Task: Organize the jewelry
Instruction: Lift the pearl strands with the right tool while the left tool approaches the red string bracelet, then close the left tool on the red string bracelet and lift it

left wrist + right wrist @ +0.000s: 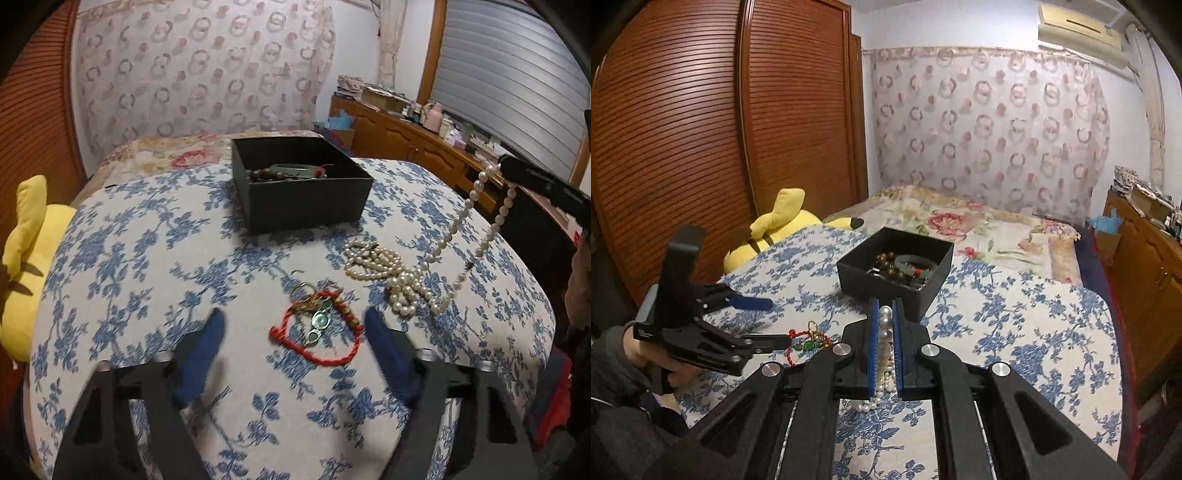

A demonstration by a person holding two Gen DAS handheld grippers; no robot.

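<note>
Right gripper (885, 325): clamped on pearl necklace (458, 236), strand lifted, tail on floral cloth (147, 258). Left gripper (295, 328): jaws spread, straddling red cord bracelet (317, 332). Black box (299, 184): behind, holding beads. Yellow plush (26, 266): at cloth's left edge.

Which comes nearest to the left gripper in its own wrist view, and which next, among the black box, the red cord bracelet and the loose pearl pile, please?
1. Red cord bracelet, between the left gripper fingers.
2. Pearl pile, ahead to the right.
3. Black box, farthest, straight ahead on the cloth.
</note>
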